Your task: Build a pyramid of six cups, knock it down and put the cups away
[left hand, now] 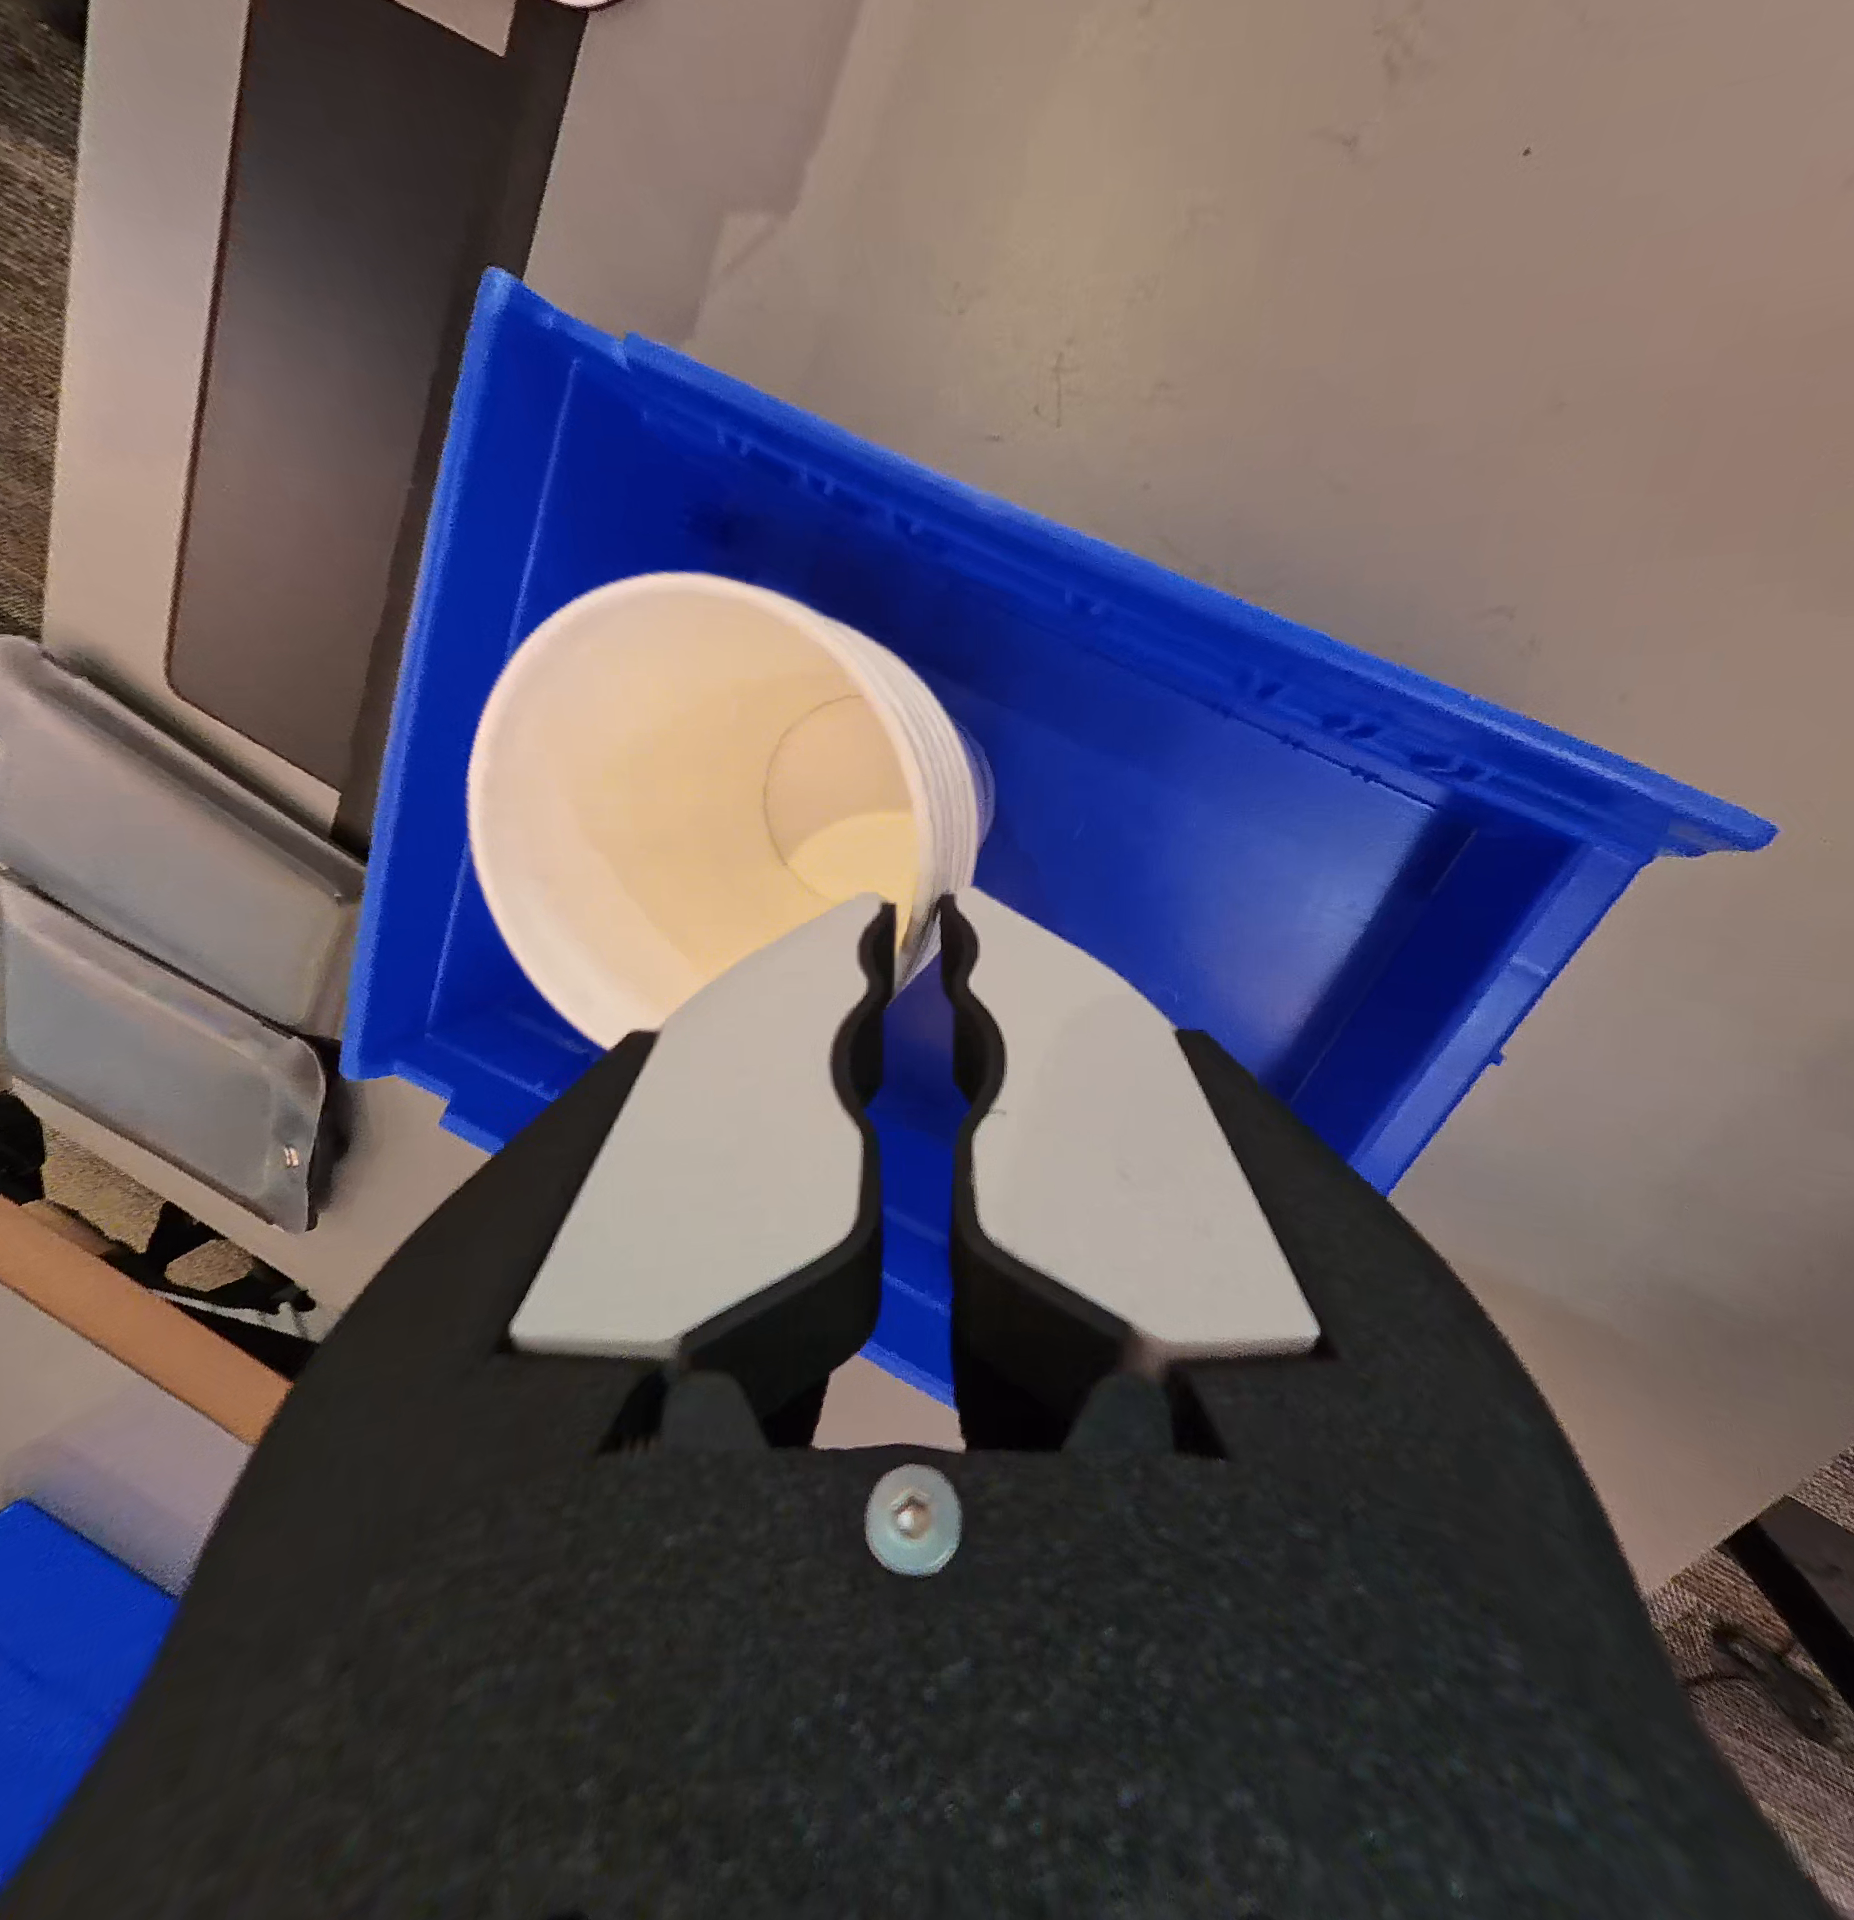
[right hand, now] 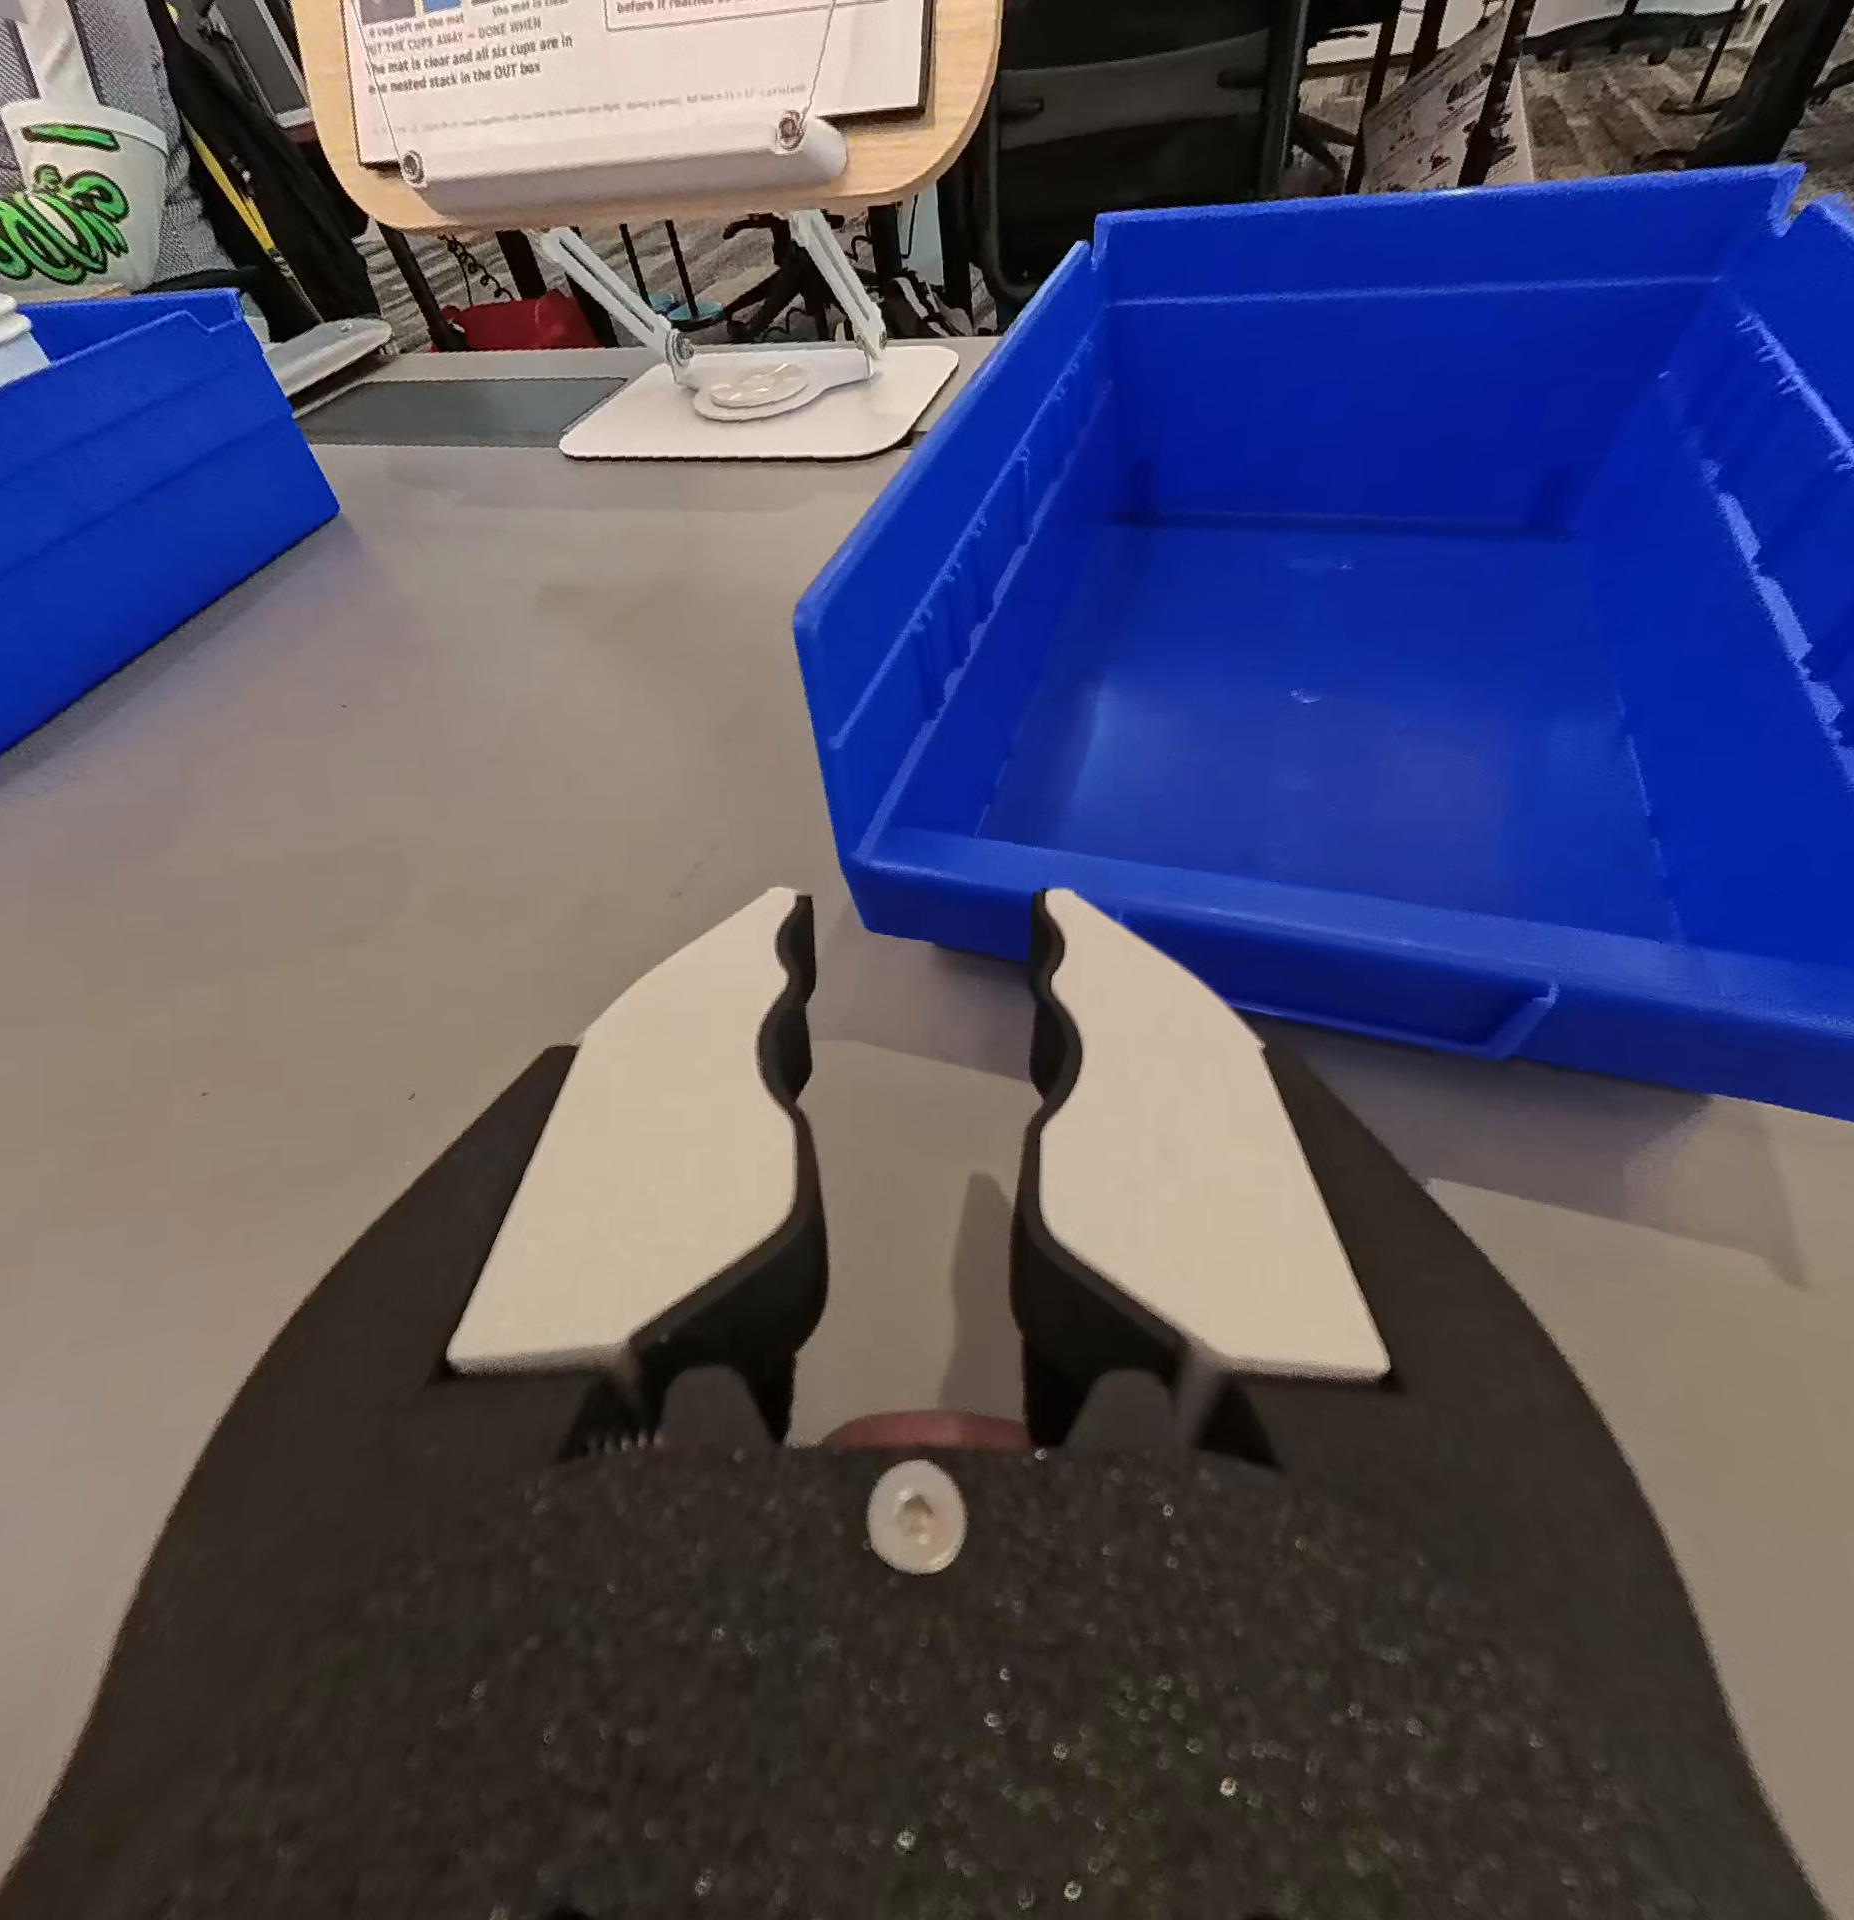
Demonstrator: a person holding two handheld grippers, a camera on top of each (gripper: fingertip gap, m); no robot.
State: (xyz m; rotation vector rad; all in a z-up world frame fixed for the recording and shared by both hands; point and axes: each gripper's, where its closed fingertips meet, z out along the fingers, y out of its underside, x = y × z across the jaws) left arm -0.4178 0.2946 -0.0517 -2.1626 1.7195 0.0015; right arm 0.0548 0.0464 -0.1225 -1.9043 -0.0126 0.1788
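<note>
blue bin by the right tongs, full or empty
Empty. In the right wrist view the blue bin shows only bare blue floor and walls, nothing inside; the open right tongs sit just outside its front rim.

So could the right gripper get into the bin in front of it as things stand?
Probably yes. The right gripper is open and holds nothing, its tips just short of the bin and its low front wall. The bin's floor is bare, and nothing lies between.
</note>
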